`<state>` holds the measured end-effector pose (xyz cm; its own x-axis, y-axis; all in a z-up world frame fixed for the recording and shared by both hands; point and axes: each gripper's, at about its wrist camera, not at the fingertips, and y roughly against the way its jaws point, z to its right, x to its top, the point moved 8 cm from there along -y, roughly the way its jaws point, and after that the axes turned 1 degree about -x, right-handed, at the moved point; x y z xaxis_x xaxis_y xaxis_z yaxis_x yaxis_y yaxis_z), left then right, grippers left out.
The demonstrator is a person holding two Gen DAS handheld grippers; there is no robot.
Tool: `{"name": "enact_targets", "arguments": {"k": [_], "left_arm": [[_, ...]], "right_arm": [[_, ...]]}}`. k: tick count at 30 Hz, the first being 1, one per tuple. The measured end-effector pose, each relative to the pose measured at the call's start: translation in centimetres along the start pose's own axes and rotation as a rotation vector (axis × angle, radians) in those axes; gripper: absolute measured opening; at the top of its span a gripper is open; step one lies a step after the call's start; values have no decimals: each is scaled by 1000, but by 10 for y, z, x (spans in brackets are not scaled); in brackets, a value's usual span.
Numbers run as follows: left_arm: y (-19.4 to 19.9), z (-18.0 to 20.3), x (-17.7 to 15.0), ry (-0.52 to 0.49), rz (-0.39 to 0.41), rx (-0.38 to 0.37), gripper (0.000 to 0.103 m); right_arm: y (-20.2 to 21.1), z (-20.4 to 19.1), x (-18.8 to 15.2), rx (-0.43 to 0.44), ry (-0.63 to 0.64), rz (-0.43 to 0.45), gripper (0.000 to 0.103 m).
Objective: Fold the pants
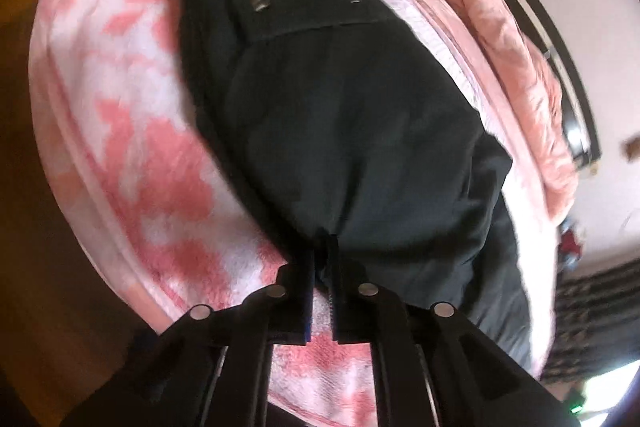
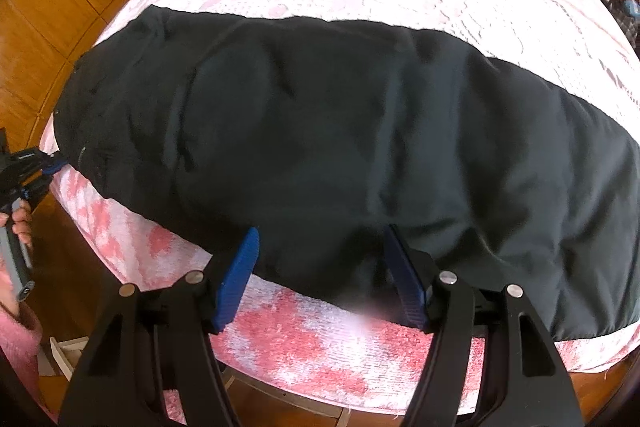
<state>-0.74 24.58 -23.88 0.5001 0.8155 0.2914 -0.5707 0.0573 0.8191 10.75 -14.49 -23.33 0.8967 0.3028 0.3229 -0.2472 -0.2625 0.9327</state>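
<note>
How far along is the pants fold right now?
Done: the dark pants lie spread lengthwise on the pink blanket. In hand: the left tool is shut on their near edge; the right tool stands open at the near edge, not gripping. Left: no fold shows yet.

Black pants [image 2: 340,147] on pink-and-white mottled blanket [image 2: 320,347]

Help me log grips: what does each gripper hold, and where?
Left gripper pinches the pants at their near edge; right gripper is open, holding nothing.
</note>
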Motion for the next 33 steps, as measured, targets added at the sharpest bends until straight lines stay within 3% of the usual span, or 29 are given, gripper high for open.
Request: {"name": "enact_targets", "arguments": {"k": [1,3,5,9,11,14,19,23,26,29,33], "left_arm": [[7,8,1,-44,24,30,12],[21,21,1,-120,65,69,33],[37,45,-4,-216,120,95,40],[45,114,-35,-408,115,8,50],[35,151,-56,-480,59,-58,51],[7,183,-85,-551,-37,-93,52],[-48,181,-108,-625,-137,-2,56],[-44,186,-108,-653,-128,22,61],[-28,204,-113,-641,-105,-7,65],[-18,227,-129,-700,-89,-27,75],[-20,267,-171,-808,-133,-84,75]], "right_arm": [[2,1,-1,0,0,5,65],[10,9,1,-8,-6,32,65],[18,18,3,-20,-22,59,65],[36,44,8,-31,-79,102,65],[41,52,7,-35,-93,118,65],[40,63,2,-40,-120,115,65],[6,82,-12,-88,-166,30,65],[0,84,-13,-70,-161,37,65],[24,90,-13,-2,-199,85,65],[53,121,-24,2,-268,129,65],[89,189,-55,-44,-426,164,65]]}}
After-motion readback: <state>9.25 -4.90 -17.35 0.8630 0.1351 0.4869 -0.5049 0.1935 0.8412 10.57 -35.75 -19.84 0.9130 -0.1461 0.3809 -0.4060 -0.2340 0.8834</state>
